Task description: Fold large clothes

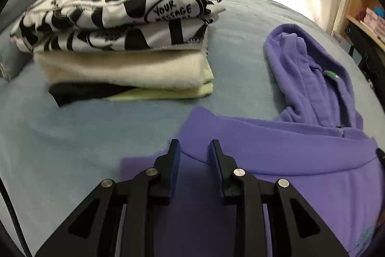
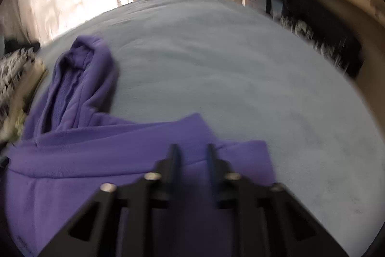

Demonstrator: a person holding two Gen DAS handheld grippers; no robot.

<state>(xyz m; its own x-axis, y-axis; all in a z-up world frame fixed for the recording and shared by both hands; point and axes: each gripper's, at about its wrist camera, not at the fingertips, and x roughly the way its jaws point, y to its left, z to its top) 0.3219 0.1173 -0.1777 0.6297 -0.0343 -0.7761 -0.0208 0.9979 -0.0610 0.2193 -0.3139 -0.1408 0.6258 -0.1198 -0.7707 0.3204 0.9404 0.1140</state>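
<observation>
Left wrist: fleecy purple hoodie (image 1: pixel 288 148) (hood (image 1: pixel 308 74) rumpled) under parted left tool (image 1: pixel 194 148).

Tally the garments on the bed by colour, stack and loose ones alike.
Black-and-white print: 1
Cream: 1
Pale green: 1
Black: 1
Purple hoodie: 1
Total: 5, if each stack layer is one garment.

matt fleecy purple hoodie (image 1: pixel 276 146) cloth
</observation>
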